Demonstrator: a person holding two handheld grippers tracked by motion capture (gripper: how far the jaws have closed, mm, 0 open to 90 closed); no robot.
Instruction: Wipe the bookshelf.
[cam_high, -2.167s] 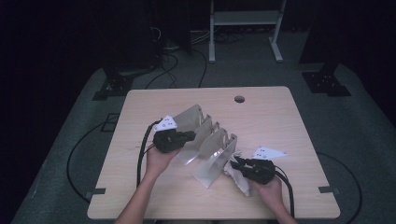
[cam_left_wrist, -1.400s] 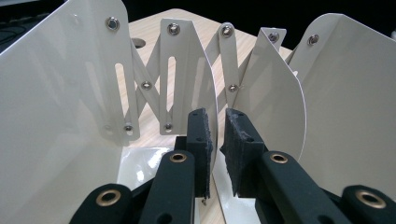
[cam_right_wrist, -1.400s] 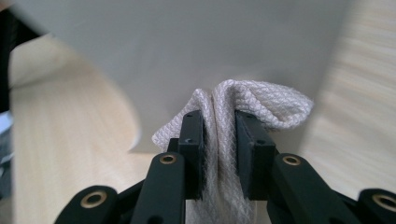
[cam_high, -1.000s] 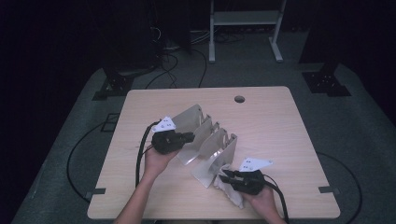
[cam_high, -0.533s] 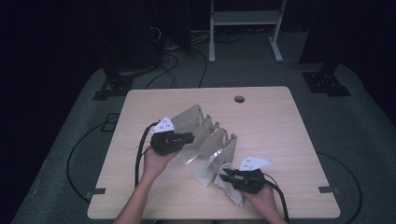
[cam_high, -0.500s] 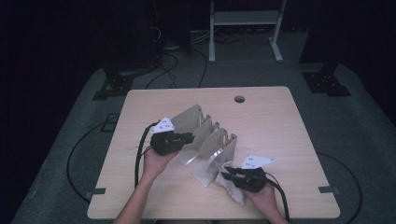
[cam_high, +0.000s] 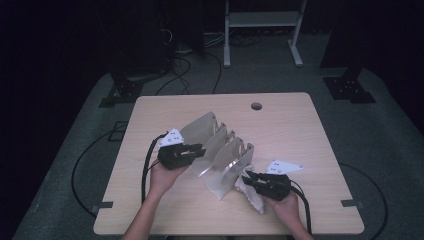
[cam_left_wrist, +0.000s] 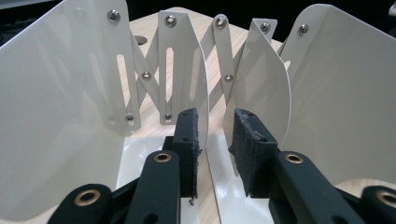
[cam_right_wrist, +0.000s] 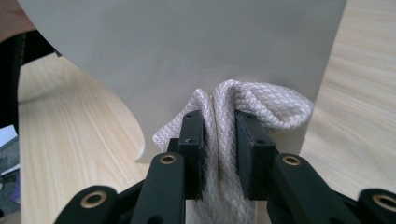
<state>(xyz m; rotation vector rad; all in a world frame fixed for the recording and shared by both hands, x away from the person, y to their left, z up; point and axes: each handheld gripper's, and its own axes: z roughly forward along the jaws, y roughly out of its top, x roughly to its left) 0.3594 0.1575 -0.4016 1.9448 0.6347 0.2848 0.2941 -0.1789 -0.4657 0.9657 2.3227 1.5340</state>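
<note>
High view: a cream metal expanding file rack (cam_high: 220, 155) stands near the middle of the pale wooden table (cam_high: 310, 145), its curved dividers fanned out on a scissor linkage. The left gripper (cam_high: 199, 150) comes in from the rack's left side, held in the person's left hand (cam_high: 165, 175), with its jaws reaching between the dividers. In the left gripper view the jaws have just been opening; the pads (cam_left_wrist: 192, 140) stand a little apart with the thin edge of one divider (cam_left_wrist: 201, 88) rising in the gap, and no pad presses on it. More dividers and the riveted cross-bars stand beyond, and a large end plate (cam_left_wrist: 60, 107) curves along the left. The right gripper (cam_high: 248, 178) lies at the rack's near right corner, in the person's right hand (cam_high: 287, 205), closed on a white woven cloth (cam_high: 252, 195) that lies bunched on the table right against the rack. In the right gripper view both pads (cam_right_wrist: 194, 140) pinch a fold of the cloth (cam_right_wrist: 252, 102), whose bulge presses against the flat outer face of the rack's end plate (cam_right_wrist: 187, 46).
</note>
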